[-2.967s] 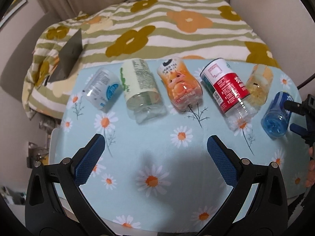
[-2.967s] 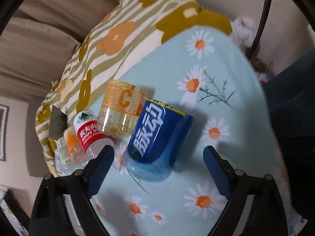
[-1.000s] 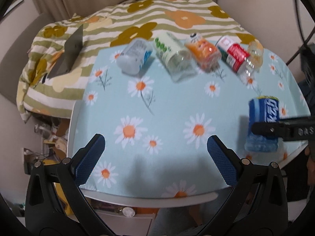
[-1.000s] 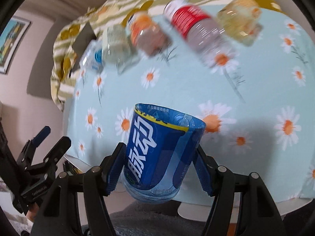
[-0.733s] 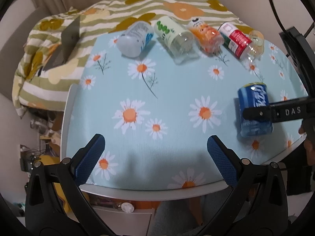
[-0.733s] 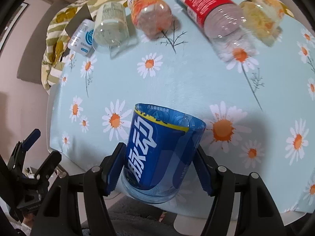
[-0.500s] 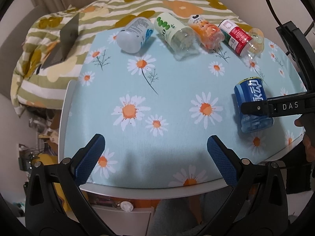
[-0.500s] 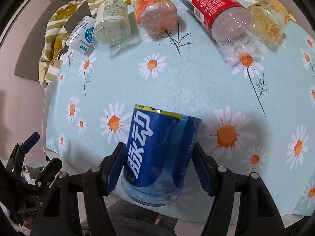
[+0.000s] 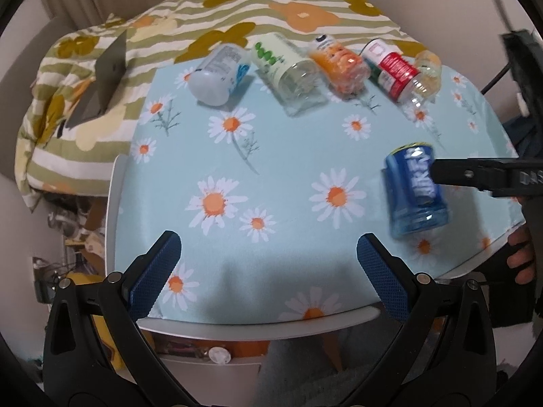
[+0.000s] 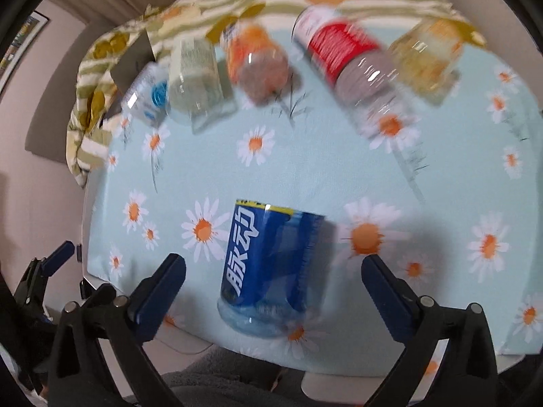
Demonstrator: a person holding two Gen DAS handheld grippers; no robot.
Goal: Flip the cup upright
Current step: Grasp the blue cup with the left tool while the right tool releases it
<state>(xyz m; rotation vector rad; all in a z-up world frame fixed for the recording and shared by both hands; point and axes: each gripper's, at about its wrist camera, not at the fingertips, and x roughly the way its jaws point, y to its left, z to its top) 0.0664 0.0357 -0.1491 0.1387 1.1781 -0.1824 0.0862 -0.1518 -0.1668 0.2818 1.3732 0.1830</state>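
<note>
The blue cup (image 10: 271, 268) stands upright on the counter (image 9: 288, 176), near its front edge. The right tongs (image 10: 273, 283) are spread wide with daylight on both sides of the cup, touching nothing, so this flip looks done. Five more cups lie on their sides in a row at the far edge, well apart from the blue cup, apparently left to do. The left tongs (image 9: 268, 271) are also open and empty, hovering over the front edge. A daisy-print cloth (image 9: 237, 156) covers the counter; beyond the row lies a bed (image 9: 271, 10) with a striped floral blanket.
</note>
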